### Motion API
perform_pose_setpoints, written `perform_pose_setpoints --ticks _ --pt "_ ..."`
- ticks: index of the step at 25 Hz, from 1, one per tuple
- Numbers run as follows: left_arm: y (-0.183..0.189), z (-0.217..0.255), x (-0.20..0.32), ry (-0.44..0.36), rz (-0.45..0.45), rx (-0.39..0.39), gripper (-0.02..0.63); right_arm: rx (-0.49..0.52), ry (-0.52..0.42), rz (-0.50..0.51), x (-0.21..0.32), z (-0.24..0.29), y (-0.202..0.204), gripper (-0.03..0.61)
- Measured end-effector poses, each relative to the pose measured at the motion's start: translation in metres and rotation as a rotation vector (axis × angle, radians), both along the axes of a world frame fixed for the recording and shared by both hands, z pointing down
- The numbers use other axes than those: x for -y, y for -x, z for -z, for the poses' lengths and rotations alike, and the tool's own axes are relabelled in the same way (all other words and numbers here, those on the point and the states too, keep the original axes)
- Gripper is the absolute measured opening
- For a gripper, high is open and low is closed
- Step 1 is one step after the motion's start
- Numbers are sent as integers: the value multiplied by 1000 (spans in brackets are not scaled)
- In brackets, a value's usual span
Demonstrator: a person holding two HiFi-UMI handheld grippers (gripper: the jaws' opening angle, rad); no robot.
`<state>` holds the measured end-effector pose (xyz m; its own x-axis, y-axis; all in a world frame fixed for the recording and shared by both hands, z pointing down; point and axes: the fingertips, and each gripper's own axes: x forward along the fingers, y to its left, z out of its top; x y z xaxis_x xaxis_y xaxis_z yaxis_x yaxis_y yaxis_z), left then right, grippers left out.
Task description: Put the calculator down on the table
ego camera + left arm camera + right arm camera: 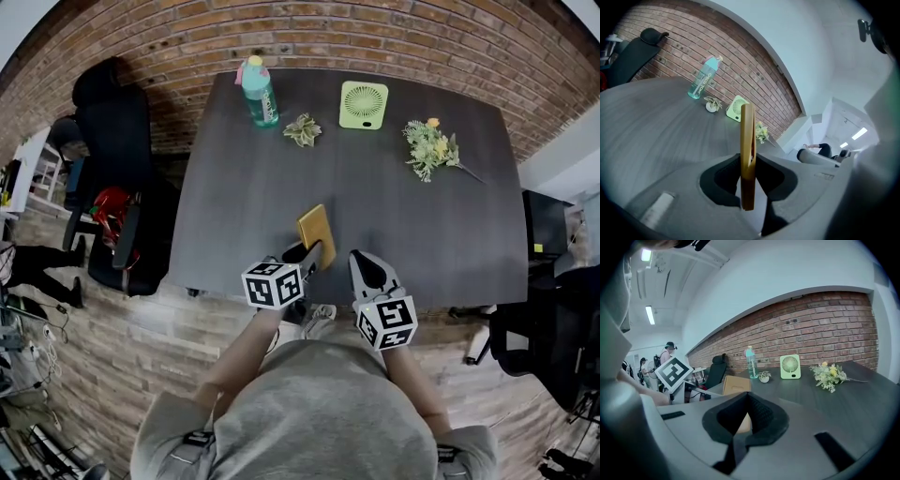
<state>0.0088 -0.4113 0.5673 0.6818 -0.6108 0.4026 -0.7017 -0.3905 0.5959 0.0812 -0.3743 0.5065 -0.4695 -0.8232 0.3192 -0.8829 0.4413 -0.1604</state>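
- Your left gripper [312, 253] pinches the calculator [316, 228] by its near end.
- Its long axis points away from you, over the table [234, 187].
- Your right gripper [359, 258]: jaws pressed together, empty.

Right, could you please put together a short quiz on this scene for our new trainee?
1. True or false: the right gripper is shut on the calculator.
2. What stands between the teal bottle and the green fan on the table? A) a small potted plant B) a mug C) a stapler
3. Fill in: seen in the head view, the bunch of flowers lies to the fan's ____.
Key: 1 false, the left gripper holds it and the right gripper is shut on nothing; 2 A; 3 right.
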Motion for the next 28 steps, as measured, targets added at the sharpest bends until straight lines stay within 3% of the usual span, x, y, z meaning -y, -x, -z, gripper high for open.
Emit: perform_pose_setpoints --ticks 21,28 --pt "-19 -41 21 91 -43 92 89 -7 24 23 13 -9 -9 2" --pt "-25 -43 30 115 -52 91 89 -10 20 34 16 -6 -10 2"
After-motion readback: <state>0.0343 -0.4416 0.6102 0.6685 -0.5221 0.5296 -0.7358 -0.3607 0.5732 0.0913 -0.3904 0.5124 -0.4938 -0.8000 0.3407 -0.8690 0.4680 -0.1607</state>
